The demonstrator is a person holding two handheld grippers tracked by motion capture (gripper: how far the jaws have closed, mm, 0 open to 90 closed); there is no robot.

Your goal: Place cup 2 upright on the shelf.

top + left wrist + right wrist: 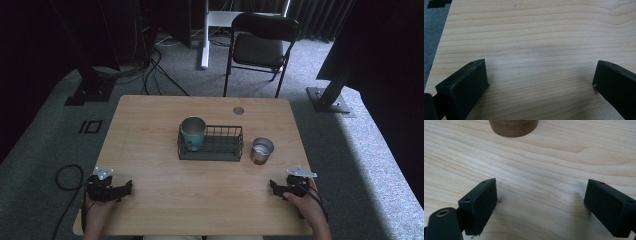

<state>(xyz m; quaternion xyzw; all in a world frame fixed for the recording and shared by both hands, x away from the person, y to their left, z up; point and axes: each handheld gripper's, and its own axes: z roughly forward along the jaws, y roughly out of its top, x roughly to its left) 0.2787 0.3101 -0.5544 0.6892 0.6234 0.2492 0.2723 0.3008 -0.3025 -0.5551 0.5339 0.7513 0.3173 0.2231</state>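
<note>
Both tongs rest on the desk (150, 165) with jaws wide apart and empty: the left tongs (125, 190), the right tongs (274, 187). The steel cup (262, 150) stands just beside the wire basket (235, 131), near the right tongs. I would approach it level and grip the wall squarely. In the right gripper view its top is cut off.

High view overlooks the table (165, 195); gripper views skim it closely.

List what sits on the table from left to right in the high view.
left gripper → teal cup at the left end of the wire basket → metal cup → right gripper.
</note>
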